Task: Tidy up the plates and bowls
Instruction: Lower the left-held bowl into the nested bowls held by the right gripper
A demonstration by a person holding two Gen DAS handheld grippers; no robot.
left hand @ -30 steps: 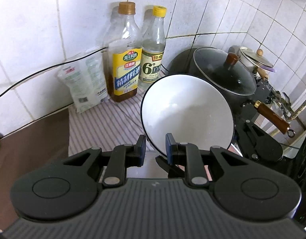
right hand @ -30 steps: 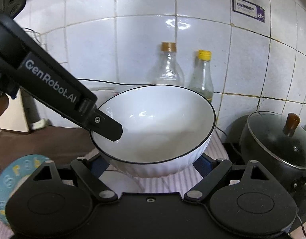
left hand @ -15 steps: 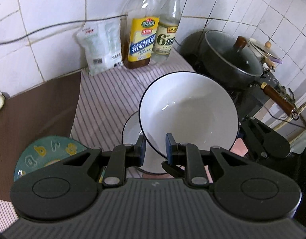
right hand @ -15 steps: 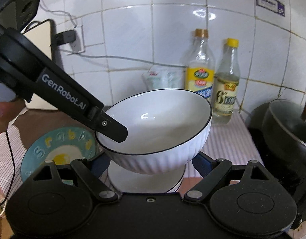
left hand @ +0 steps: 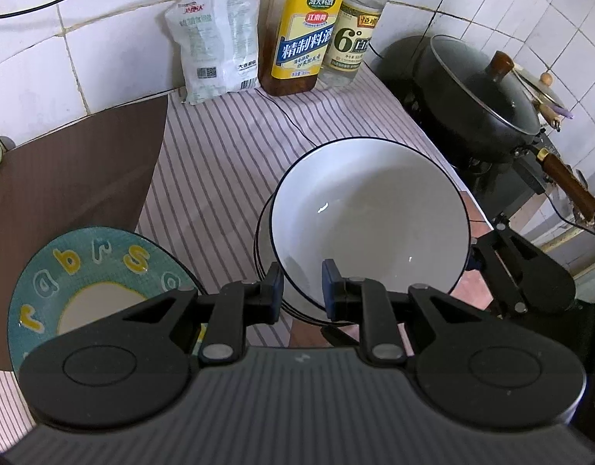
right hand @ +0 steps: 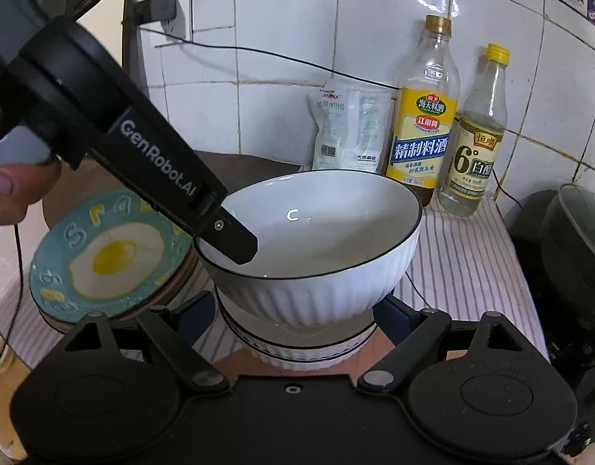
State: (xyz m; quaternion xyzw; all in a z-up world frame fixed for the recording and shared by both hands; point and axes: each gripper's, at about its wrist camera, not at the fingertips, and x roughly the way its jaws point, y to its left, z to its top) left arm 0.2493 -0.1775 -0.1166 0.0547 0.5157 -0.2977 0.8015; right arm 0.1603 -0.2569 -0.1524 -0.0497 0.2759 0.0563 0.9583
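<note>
Left gripper point(left hand: 303, 285) clamped tight on the near rim of the white bowl point(left hand: 369, 219), one pad inside, one outside. Right gripper point(right hand: 293, 312) spread wide, jaws either side of the bowl's ribbed base; cannot tell whether the pads actually press on it.

Bowl sits tilted, just above a second white bowl point(right hand: 297, 343) on the striped cloth point(left hand: 227, 162). Not yet nested; a gap shows between them in the right wrist view, and from the left wrist view the upper bowl sits off-centre toward the stove side.

Egg-pattern plate point(right hand: 103, 255) just beside, on the left. Two bottles point(right hand: 421, 131) and a white bag point(left hand: 216, 46) stand against the tiled wall, well clear. Lidded pan point(left hand: 479, 93) on the stove to the right.

Risks, as judged:
- Rim pinch is a thin hold on glazed ware; the tilt could make the bowl pivot or slip out
- Lowering off-centre would land rim on rim: a knock, a chip, or a crooked stack
- Letting go early drops it onto the lower bowl
- Right jaws beside the lower bowl could nudge it toward the counter edge
- Left gripper swinging away may clip the plate
</note>
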